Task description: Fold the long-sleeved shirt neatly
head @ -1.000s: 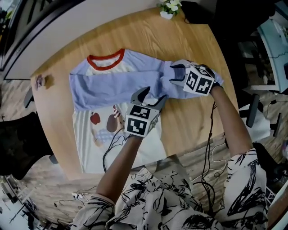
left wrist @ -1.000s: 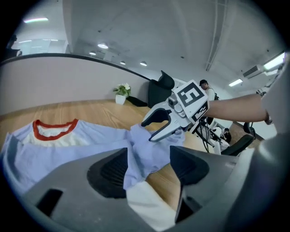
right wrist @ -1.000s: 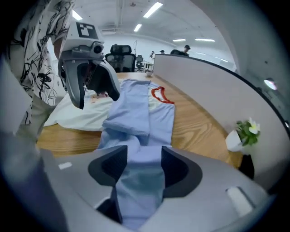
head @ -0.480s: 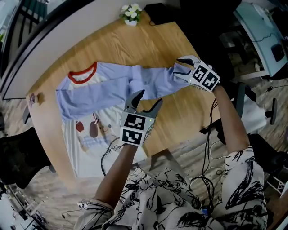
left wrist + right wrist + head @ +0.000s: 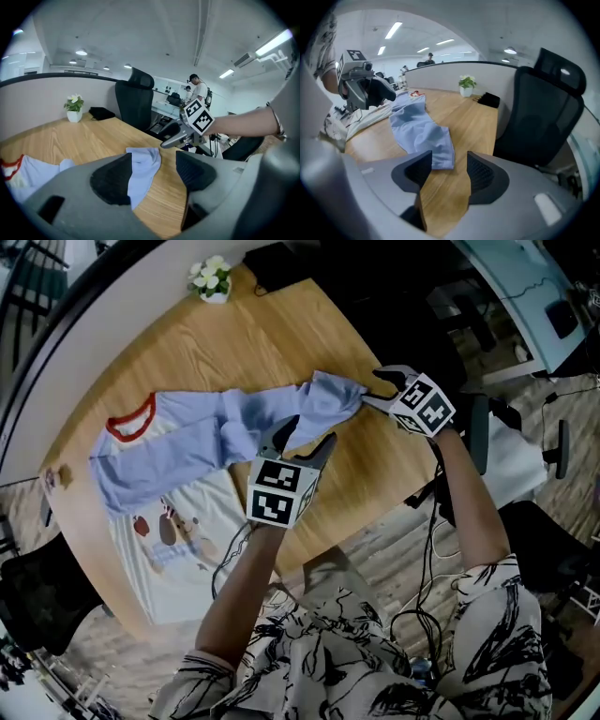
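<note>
Head view first: the long-sleeved shirt (image 5: 169, 521) lies on the wooden table (image 5: 281, 334). Its white printed body is down at eight o'clock and its red collar (image 5: 131, 416) out at nine. One blue sleeve (image 5: 272, 413) is drawn out flat toward three o'clock. The left gripper (image 5: 305, 432) hovers at the sleeve's near edge, pointing to twelve, jaws parted. The right gripper (image 5: 375, 388) sits just off the cuff at three o'clock, pointing back toward nine. A small potted flower (image 5: 211, 279) stands at the table's far edge, eleven o'clock.

Over to the left gripper view: jaws well apart, nothing pinched. The cuff lies on the wood between them, tucked partly behind the pad on the nine o'clock side. The other gripper shows at one o'clock, its tips close to the cuff; whether they touch it, I cannot tell.

Now the right gripper view: jaws apart here too, pressing on nothing. The cuff's end rests on the table just past the pad at eleven o'clock. From there the sleeve runs away toward eleven o'clock, with the other gripper up at ten. A black office chair (image 5: 543, 112) fills three o'clock.
</note>
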Action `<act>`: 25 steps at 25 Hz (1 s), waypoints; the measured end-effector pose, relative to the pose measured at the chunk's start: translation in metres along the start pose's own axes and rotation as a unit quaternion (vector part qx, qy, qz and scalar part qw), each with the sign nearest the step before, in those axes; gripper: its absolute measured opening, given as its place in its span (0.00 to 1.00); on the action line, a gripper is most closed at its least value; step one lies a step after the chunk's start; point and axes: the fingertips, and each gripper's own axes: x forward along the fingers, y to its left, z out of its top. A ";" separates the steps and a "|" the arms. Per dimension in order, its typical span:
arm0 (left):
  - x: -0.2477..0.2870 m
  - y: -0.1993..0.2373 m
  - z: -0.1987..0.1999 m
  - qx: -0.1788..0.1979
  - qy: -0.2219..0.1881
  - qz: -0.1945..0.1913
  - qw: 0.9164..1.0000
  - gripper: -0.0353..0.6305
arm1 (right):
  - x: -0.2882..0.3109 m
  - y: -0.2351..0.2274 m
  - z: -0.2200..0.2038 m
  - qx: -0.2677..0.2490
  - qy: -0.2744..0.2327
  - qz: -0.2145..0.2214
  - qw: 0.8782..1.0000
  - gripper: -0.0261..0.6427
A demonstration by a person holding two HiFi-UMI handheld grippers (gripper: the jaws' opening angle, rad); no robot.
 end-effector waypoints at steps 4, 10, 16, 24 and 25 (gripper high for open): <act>0.034 0.016 0.027 0.024 0.016 -0.028 0.999 0.51 | 0.000 -0.004 -0.019 0.178 -0.048 -0.044 0.982 0.38; 0.094 0.057 0.033 -0.053 0.044 -0.033 0.997 0.48 | 0.013 0.001 -0.022 0.284 -0.083 -0.101 0.950 0.35; 0.137 0.086 0.015 -0.044 0.119 -0.006 0.992 0.44 | 0.024 -0.005 -0.024 0.321 -0.087 -0.165 0.928 0.30; 0.158 0.101 -0.007 -0.015 0.163 0.041 0.986 0.26 | 0.028 -0.005 -0.032 0.286 -0.043 -0.209 0.934 0.19; 0.157 0.104 -0.007 -0.005 0.166 0.047 0.985 0.22 | 0.028 -0.005 -0.033 0.287 -0.039 -0.209 0.934 0.17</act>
